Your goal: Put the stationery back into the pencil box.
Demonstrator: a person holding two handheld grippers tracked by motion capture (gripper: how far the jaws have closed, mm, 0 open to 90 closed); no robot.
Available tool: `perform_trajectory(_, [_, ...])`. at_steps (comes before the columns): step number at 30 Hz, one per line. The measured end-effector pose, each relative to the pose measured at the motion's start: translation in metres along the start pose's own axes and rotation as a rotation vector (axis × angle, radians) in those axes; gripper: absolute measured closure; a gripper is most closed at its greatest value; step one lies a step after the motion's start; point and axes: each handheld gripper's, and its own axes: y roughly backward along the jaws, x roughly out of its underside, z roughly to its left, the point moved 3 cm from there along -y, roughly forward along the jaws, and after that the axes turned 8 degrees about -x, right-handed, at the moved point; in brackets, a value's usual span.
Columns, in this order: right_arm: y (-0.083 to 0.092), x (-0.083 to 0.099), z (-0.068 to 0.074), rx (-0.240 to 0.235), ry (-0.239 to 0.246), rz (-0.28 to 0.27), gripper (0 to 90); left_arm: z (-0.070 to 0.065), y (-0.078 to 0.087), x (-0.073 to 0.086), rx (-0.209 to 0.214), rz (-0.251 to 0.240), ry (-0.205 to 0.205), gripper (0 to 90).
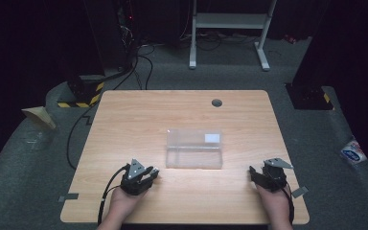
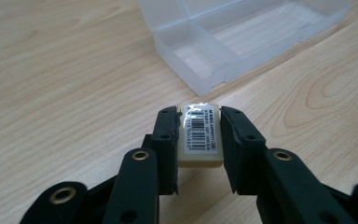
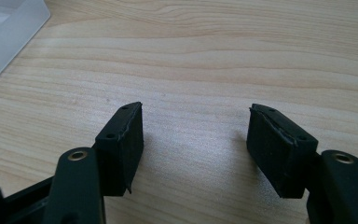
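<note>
The left gripper [image 2: 199, 135], held low over the table [image 2: 51, 93], clamps an eraser [image 2: 199, 133]; the right gripper [image 3: 196, 140] gapes empty.

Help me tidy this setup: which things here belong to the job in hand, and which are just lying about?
In the job:
- eraser, clamped in the left gripper
- clear box, open on the table
- right gripper, open and empty

Lying about:
- wedge on the floor, left
- packet on the floor, right
- white stand behind
</note>
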Motion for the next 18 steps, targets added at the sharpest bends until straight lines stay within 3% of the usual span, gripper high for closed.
perform_trajectory(2, [0.0, 0.0, 0.0, 0.0, 0.0, 0.0, 36.1, -0.006, 0.003, -0.007, -0.004, -0.022, -0.02, 68.1])
perform_trajectory(11, [0.0, 0.0, 0.0, -0.01, 0.005, -0.001, 36.2, -0.014, -0.005, -0.022, -0.006, -0.022, -0.01, 68.1])
perform_trajectory(15, [0.001, 0.001, 0.001, -0.011, 0.011, 0.0, 37.2, -0.012, -0.005, -0.033, -0.017, -0.028, 0.027, 68.2])
perform_trajectory(18, [0.001, 0.001, 0.001, -0.019, 0.016, -0.001, 37.4, -0.014, -0.009, -0.039, -0.032, -0.021, 0.028, 68.2])
